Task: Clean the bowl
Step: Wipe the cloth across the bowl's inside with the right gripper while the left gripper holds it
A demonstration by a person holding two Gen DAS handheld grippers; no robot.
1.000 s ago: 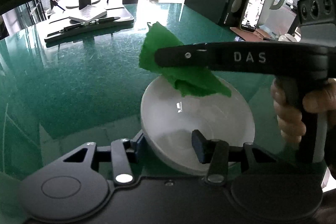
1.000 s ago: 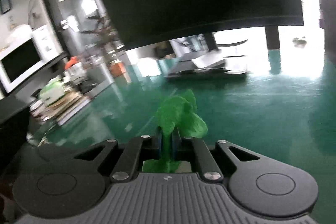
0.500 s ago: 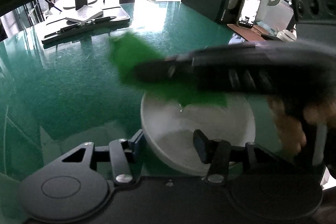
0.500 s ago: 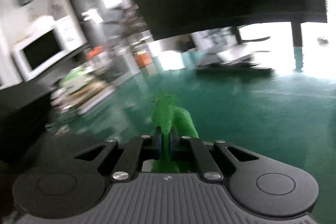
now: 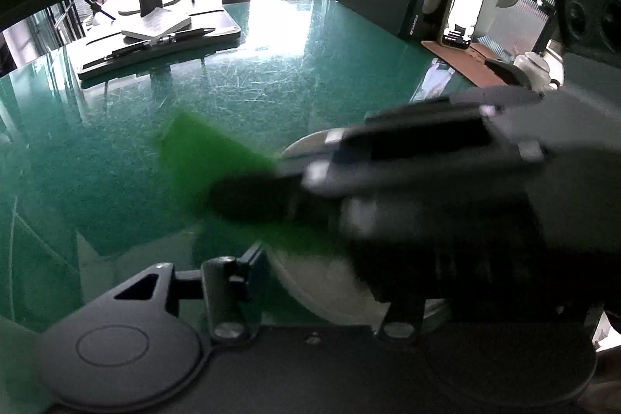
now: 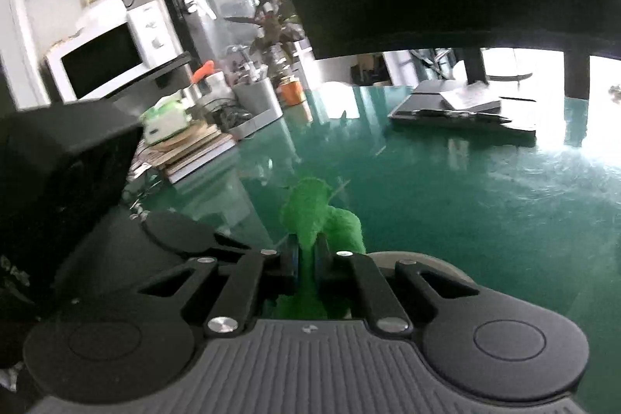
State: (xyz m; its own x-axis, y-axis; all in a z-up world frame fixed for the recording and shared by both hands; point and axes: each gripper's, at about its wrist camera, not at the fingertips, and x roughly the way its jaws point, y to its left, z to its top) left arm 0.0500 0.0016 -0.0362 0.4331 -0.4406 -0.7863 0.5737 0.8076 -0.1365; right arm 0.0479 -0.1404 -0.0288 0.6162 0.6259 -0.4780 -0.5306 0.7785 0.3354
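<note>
Through the left wrist camera I see the white bowl (image 5: pixel 306 282) sitting on the green glass table (image 5: pixel 271 84), close under my left gripper (image 5: pixel 322 278). Its jaws straddle the near rim, one finger outside the wall, the other hidden behind the right tool; they have just been opening a little, and I cannot tell whether the pads press the rim. The right gripper (image 5: pixel 248 198) sweeps across the view, blurred, dragging the green cloth (image 5: pixel 202 158) over the bowl's left edge and out above the table.

Through the right wrist camera, my right gripper (image 6: pixel 306 255) has its jaws nearly closed, pinching the green cloth (image 6: pixel 314 216) tight, with a bunch poking out ahead. The pale bowl rim (image 6: pixel 419 258) shows just beneath the fingers.

I judge the bowl to be glazed ceramic: stiff, smooth, fairly heavy, breakable, and prone to slide on glass. The rim wall is the place to pinch it, firmly. The cloth is soft and limp, so it needs a tight grip near its middle.
</note>
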